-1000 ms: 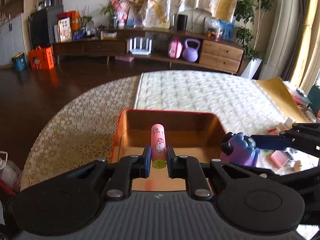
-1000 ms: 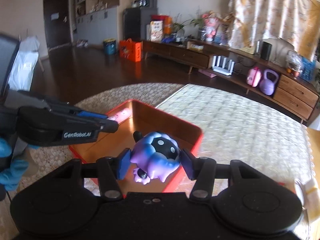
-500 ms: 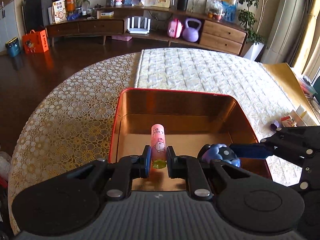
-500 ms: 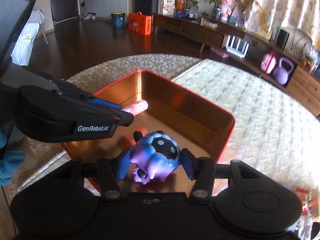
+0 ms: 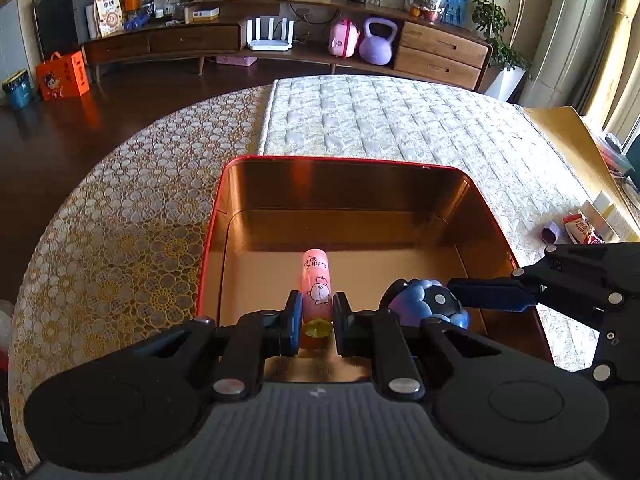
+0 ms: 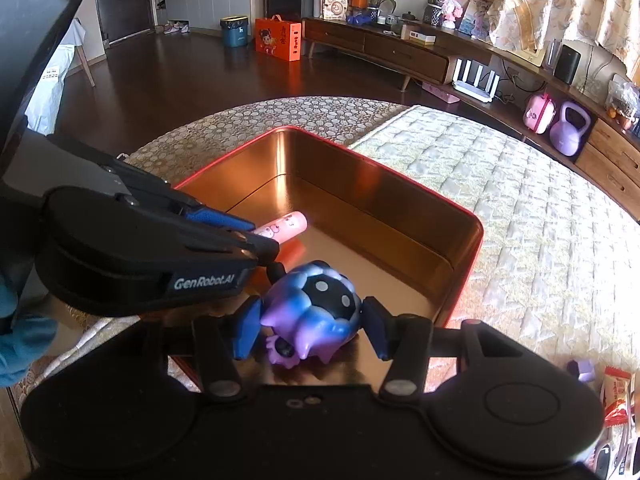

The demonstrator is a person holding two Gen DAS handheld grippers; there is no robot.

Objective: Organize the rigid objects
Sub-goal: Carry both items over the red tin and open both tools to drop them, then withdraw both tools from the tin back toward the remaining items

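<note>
A red tin box [image 5: 408, 166] [image 6: 476, 240] with a copper-coloured inside stands on the covered table. My left gripper [image 5: 316, 316] is shut on a pink tube [image 5: 316, 284] with a cartoon print and a yellow cap, held low inside the box near its front. In the right wrist view the pink tube [image 6: 286, 226] sticks out past the left gripper [image 6: 256, 246]. My right gripper [image 6: 310, 326] is shut on a purple-blue toy figure [image 6: 316, 312] [image 5: 428, 306], held inside the box at its front right, close beside the tube. Whether either object rests on the box floor I cannot tell.
Small items lie on the table at the right: a purple block [image 5: 551, 233], snack packets [image 5: 580, 230] [image 6: 616, 396]. A lace cloth [image 5: 120, 220] and a quilted mat [image 5: 380, 120] cover the table. A hand in a blue glove [image 6: 16, 344] holds the left gripper.
Both grippers have tilted down and sunk into the box with their objects. The toy has come from outside the box's right rim to inside it. Neither grip has changed.
</note>
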